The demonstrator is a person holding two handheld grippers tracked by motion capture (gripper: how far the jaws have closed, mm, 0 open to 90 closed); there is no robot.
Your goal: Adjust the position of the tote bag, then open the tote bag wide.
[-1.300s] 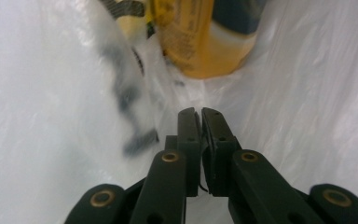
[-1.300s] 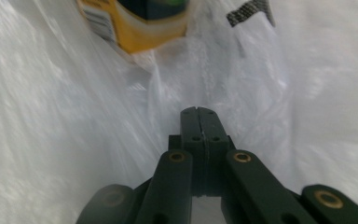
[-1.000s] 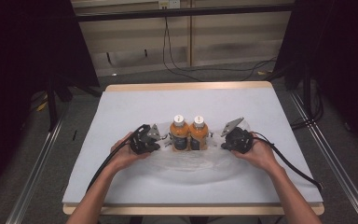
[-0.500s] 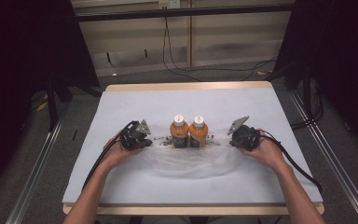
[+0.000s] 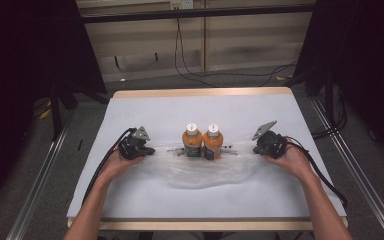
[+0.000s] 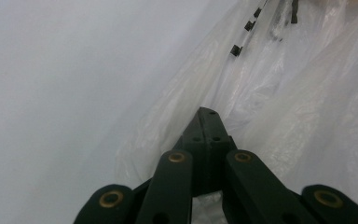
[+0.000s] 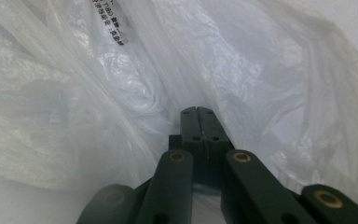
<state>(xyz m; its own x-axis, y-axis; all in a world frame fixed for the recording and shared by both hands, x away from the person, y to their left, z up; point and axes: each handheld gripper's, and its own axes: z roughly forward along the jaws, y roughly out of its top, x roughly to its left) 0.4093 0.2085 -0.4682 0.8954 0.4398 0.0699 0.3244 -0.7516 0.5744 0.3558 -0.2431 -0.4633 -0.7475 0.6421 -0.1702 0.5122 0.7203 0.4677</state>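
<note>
Dark around the edges, with cables [image 5: 190, 70] trailing over the grey floor [image 5: 145, 82] behind the white-covered table [image 5: 145, 107]. Midway through what looks like bagging work, judging by the layout.

Done so far:
- Lies spread wide and fairly flat across the middle of the table: clear plastic bag [image 5: 205, 172].
- Stand upright at its far edge, touching side by side: two orange bottles [image 5: 202, 142] with white caps.
- Pinches the bag's left end, jaws closed tight on the film: left gripper [image 5: 150, 150].
- Pinches the bag's right end the same way, pads pressed together with plastic caught between: right gripper [image 5: 256, 149].
- Held taut between the two, well apart from each other.

Left to do, probably:
- Getting the bottles fully enclosed, then lifting or closing the mouth. Cannot tell whether they are already inside the film or just behind its rim.

Look of the bag:
- Thin, glossy, nearly see-through, heavily creased and rippled.
- Carries a strip of small black print [image 6: 251, 28] near the mouth.
- Likely to slip or tear if pulled hard.
</note>
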